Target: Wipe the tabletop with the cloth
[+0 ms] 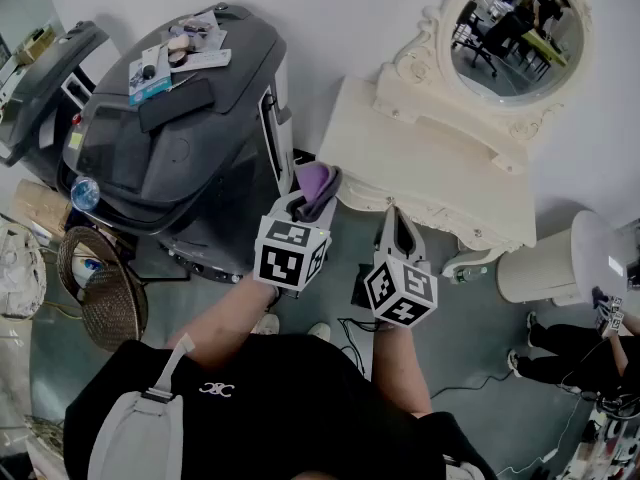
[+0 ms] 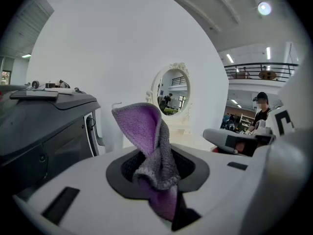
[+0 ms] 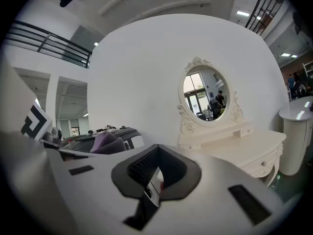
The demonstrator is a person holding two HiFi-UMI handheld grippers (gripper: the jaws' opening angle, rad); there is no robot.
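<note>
A purple and grey cloth (image 1: 318, 183) sticks up from my left gripper (image 1: 305, 200), which is shut on it just short of the front left corner of the cream dressing table (image 1: 430, 168). In the left gripper view the cloth (image 2: 146, 141) stands folded between the jaws of the left gripper (image 2: 156, 180), with the table (image 2: 190, 138) beyond. My right gripper (image 1: 400, 223) hovers beside the left one, in front of the table's front edge, shut with nothing in it. The right gripper view shows the right gripper (image 3: 154, 177), the tabletop (image 3: 244, 148) ahead on the right and the cloth (image 3: 105, 142) at left.
An oval mirror (image 1: 520, 28) stands at the back of the table. A big dark grey machine (image 1: 170, 138) with small items on top sits close to the left. A wicker basket (image 1: 100, 288) is on the floor at left, a white round stool (image 1: 560, 263) and a person's legs (image 1: 570, 353) at right.
</note>
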